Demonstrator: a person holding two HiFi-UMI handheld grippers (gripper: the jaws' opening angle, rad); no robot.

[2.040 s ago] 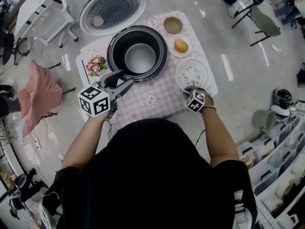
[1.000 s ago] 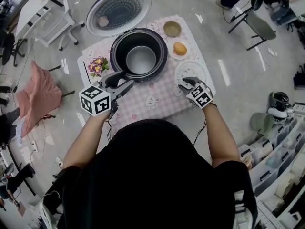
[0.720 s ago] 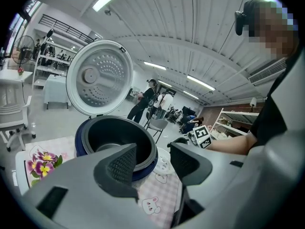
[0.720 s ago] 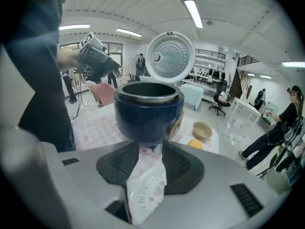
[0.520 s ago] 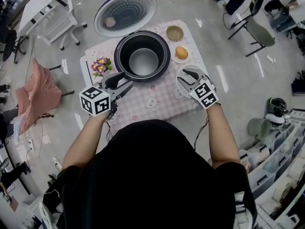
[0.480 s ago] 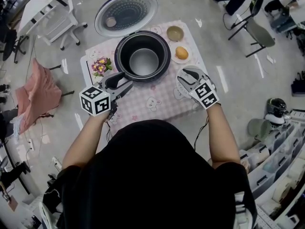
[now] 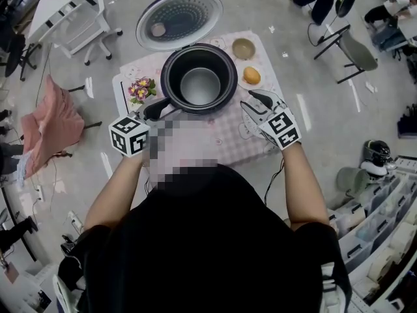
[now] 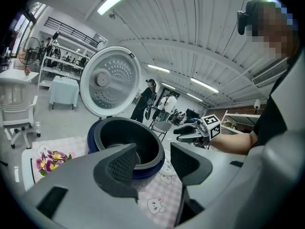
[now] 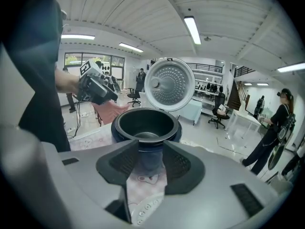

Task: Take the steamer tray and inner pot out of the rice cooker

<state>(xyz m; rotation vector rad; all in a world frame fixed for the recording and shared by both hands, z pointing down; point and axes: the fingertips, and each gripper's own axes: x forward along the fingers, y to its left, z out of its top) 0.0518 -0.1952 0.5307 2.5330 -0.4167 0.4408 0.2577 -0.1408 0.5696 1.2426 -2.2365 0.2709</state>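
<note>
Our left tongs (image 8: 153, 160) sit just left of the rice cooker (image 7: 199, 77), with the jaws wide apart and nothing in them. We see the inner pot (image 7: 201, 85) down inside the cooker, and the lid (image 7: 179, 18) stands open behind it. Our right tongs (image 9: 151, 162) are up in the air just right of the cooker, jaws partly apart and holding nothing. The white steamer tray (image 9: 143, 213) lies on the checked cloth (image 7: 221, 132) under them, right of the cooker.

head: overhead, steeply down | gripper views: low, facing rice cooker (image 7: 166, 78)
</note>
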